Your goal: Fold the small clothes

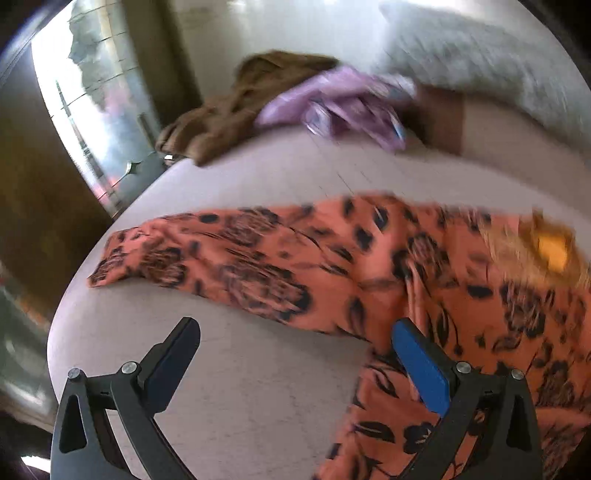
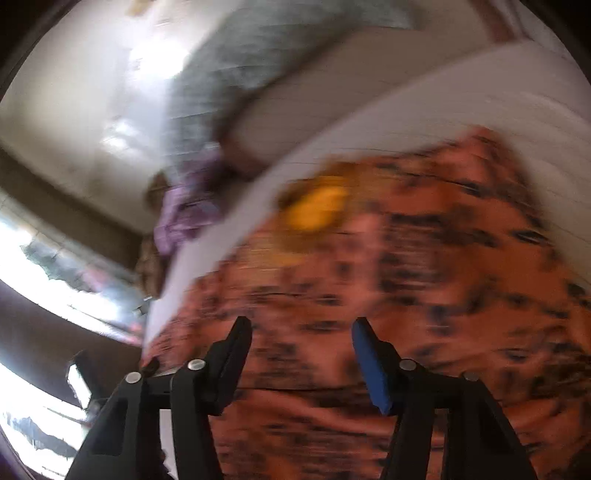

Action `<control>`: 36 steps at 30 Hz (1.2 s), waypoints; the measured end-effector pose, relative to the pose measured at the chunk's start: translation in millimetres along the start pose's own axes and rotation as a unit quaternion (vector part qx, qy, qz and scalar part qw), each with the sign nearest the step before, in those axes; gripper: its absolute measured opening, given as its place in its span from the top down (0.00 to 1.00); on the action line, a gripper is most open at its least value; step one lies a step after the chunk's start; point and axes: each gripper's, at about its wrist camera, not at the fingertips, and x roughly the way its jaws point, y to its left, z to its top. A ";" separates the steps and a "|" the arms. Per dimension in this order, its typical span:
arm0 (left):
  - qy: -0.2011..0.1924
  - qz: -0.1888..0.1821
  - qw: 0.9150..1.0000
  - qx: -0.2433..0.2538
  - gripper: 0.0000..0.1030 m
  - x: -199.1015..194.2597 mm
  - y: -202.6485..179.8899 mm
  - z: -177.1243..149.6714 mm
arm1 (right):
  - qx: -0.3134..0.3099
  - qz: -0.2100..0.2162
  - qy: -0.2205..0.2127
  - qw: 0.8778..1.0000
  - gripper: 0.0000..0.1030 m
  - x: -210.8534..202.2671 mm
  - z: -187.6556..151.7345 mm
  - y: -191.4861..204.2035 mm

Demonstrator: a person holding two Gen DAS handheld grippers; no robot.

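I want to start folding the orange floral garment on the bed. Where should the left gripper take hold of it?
Judging by its pose, the sleeve tip of the orange floral garment is best: it lies flat and stretched out leftward on the bed, free of other cloth. The open left gripper could approach from the near edge, pinching across the cuff.

A big grey fuzzy pillow (image 1: 480,55) lies at the far end of the pale bed sheet (image 1: 258,177). Past the sheet's far left edge stands a dark wooden door with a shiny glass pane (image 1: 99,122). The plain white wall (image 1: 280,26) rises just left of the pillow.
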 end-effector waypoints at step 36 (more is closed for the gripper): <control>0.014 -0.035 0.908 -0.417 0.18 114.8 275.0 9.3 | -0.106 -0.032 0.039 0.993 0.37 31.0 -19.8 41.3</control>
